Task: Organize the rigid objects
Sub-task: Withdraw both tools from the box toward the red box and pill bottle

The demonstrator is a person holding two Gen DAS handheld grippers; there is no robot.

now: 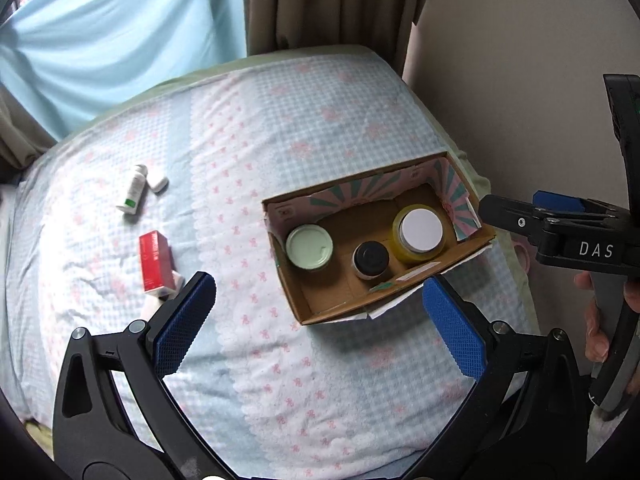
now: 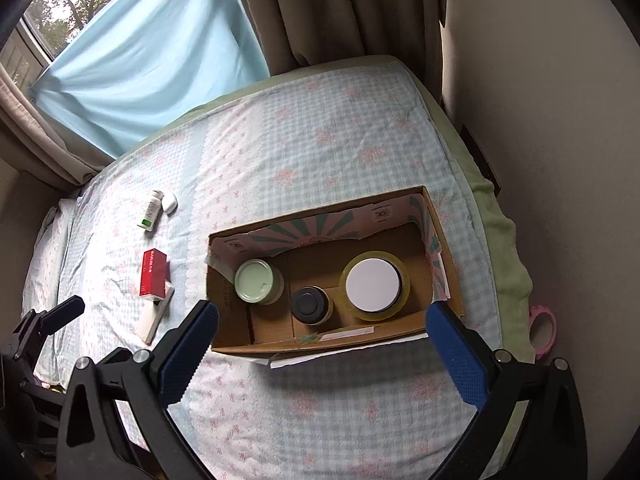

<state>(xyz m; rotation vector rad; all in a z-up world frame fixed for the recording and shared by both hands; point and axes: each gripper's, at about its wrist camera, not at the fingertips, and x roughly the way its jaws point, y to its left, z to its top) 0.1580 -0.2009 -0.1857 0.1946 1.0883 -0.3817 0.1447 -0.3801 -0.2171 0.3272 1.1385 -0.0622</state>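
Observation:
An open cardboard box (image 1: 472, 240) (image 2: 320, 344) sits on the bed. It holds a green-lidded jar (image 2: 256, 276), a black-lidded jar (image 2: 308, 304) and a white-lidded jar inside a yellowish tape roll (image 2: 373, 278). To its left on the sheet lie a white bottle (image 1: 134, 194), a small white case (image 1: 158, 183) and a red carton (image 1: 155, 262) on top of a flat white pack (image 2: 154, 320). My left gripper (image 1: 319, 286) hovers open over the box's near left side, holding nothing. The right gripper (image 2: 322, 312) is open above the box's near wall, also holding nothing.
The bed (image 2: 320, 140) has a checked blue sheet with a wall on the right and curtains (image 2: 320, 8) behind. A pink tape roll (image 2: 542, 330) lies past the bed's right edge. A hand (image 1: 600, 320) holds the right gripper's handle.

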